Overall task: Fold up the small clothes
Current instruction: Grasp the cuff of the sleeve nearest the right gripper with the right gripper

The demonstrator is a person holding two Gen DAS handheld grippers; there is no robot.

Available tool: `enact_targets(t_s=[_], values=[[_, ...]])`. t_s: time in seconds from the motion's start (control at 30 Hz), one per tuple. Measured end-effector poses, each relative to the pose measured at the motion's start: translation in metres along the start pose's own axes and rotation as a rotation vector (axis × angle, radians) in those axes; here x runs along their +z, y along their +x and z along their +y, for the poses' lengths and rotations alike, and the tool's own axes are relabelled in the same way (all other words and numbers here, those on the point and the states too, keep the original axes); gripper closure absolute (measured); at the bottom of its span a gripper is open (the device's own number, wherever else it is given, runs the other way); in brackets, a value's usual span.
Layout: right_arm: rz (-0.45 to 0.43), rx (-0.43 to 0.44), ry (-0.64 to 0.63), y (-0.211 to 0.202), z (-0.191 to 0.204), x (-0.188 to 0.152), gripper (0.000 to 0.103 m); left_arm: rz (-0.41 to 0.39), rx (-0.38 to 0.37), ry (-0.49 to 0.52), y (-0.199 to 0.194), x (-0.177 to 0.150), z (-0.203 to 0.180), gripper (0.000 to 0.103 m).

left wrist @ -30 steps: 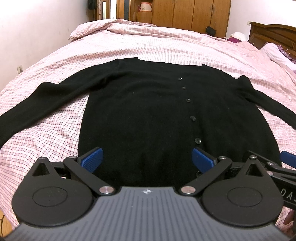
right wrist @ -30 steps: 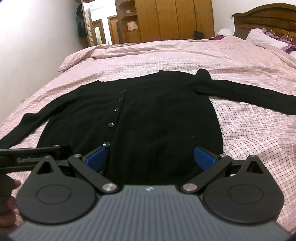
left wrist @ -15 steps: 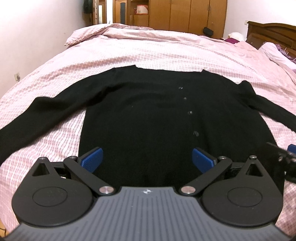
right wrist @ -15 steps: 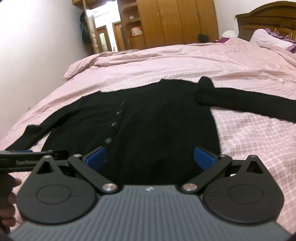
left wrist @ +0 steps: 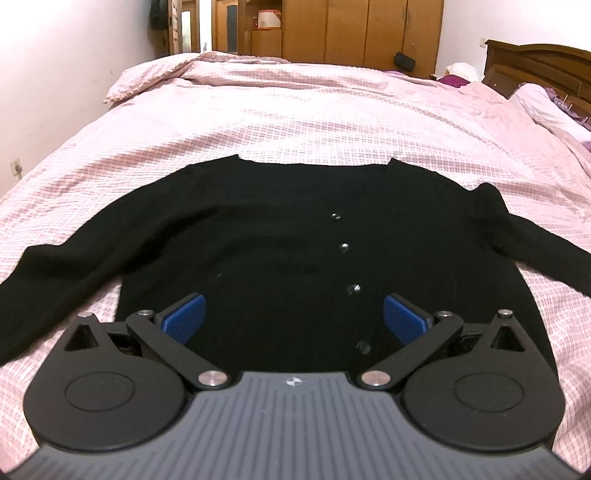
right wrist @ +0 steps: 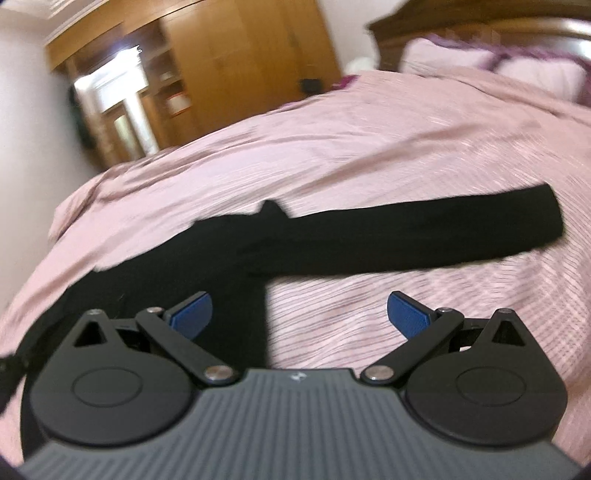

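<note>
- Blue ribbed pads of the left tool (left wrist: 293,319) are standing wide apart with nothing between them, hanging over the lower front of the black knitted button-front cardigan (left wrist: 280,240).
- Black knit is lying flat on the pink checked bedspread (left wrist: 332,110), hem toward the left tool and neckline away from it, so the body's long axis is running straight ahead of that tool.
- Small dark buttons (left wrist: 344,247) are running up the placket, sitting a little to the right of the left tool's centre line.
- Blue pads of the right tool (right wrist: 299,315) are likewise spread and holding nothing; this view is blurred, so fine detail cannot be read.
- Ahead of the right tool, the cardigan's side edge is passing beneath the left pad, while the right pad is hanging over bare bedspread.
- Farther out, the long black right sleeve (right wrist: 443,236) is stretching across the view to the right, roughly crosswise to the tool's fingers, cuff end lying well apart from the body.
- Judging from this, the right tool is the nearer one to that sleeve, and folding it inward over the body looks like the coming step; the left sleeve (left wrist: 62,273) is lying out to the left tool's side.
- Beyond the cardigan, the wooden wardrobe (left wrist: 351,33) is standing past the bed's far end.
</note>
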State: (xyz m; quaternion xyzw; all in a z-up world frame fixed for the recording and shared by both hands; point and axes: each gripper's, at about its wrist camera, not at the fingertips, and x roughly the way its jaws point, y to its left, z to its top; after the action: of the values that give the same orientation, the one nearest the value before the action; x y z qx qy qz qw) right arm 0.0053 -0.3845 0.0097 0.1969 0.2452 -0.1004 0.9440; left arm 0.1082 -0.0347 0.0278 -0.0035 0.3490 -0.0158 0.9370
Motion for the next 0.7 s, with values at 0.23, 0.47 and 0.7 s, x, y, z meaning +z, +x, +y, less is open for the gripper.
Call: enact_targets(t_s=[0.23, 0.47, 0.7], values=[[-0.020, -0.118, 0.187, 0.037, -0.072, 0.015, 0.000, 0.032, -0.001, 0.004, 0.038, 0.011, -0.019, 0.000], [-0.001, -0.126, 0.350, 0.075, -0.124, 0.013, 0.000, 0.106, 0.018, 0.020, 0.081, 0.005, -0.032, 0.000], [-0.026, -0.087, 0.366, 0.095, -0.135, 0.007, 0.000, 0.107, 0.057, 0.032, 0.101, -0.014, -0.036, 0.000]])
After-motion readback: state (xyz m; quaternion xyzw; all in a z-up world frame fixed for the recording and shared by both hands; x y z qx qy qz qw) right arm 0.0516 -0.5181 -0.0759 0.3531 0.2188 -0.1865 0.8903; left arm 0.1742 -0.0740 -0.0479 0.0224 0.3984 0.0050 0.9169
